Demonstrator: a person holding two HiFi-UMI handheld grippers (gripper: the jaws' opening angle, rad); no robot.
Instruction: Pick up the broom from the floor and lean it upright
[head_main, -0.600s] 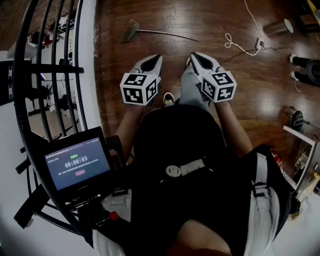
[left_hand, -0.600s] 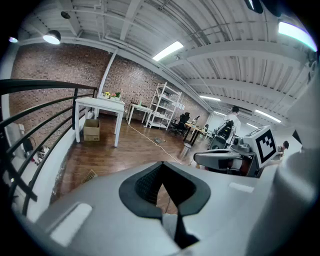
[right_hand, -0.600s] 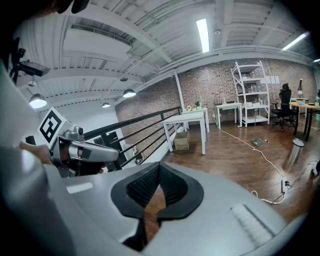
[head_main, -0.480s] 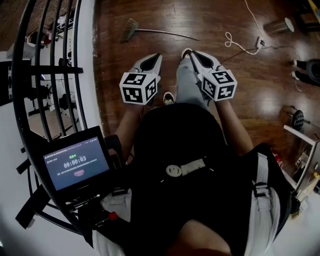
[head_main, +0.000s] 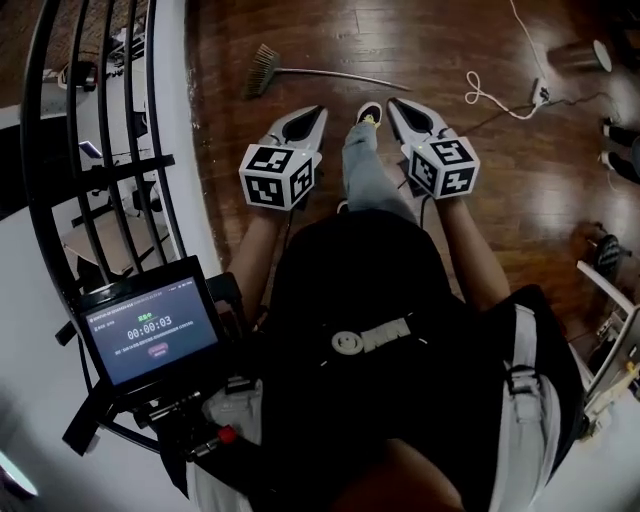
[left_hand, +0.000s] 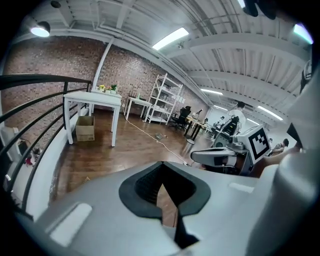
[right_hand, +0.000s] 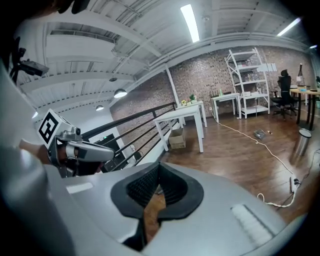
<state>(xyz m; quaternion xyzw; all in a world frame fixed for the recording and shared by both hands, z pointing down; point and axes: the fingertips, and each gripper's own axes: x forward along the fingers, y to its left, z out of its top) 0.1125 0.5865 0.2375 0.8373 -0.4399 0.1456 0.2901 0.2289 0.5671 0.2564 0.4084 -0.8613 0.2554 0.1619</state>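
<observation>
The broom (head_main: 300, 72) lies flat on the dark wooden floor ahead of me, bristle head to the left near the railing, thin handle running right. My left gripper (head_main: 316, 112) is shut and empty, its tip a little short of the broom. My right gripper (head_main: 395, 104) is also shut with nothing in it, just below the handle's right end. In the left gripper view the jaws (left_hand: 167, 197) are closed, and the right gripper (left_hand: 220, 157) shows at the right. The right gripper view shows closed jaws (right_hand: 152, 200) and the left gripper (right_hand: 80, 150) at the left.
A black railing (head_main: 100, 150) runs along the left over a drop. My leg and shoe (head_main: 368, 120) step forward between the grippers. A white cord (head_main: 500, 85) and a metal bin (head_main: 580, 55) lie at the right. A white table (right_hand: 182, 117) and shelves (right_hand: 247, 82) stand farther off.
My leg has swung forward between the grippers and I have walked closer to the broom. Both grippers stay shut and level with each other.
</observation>
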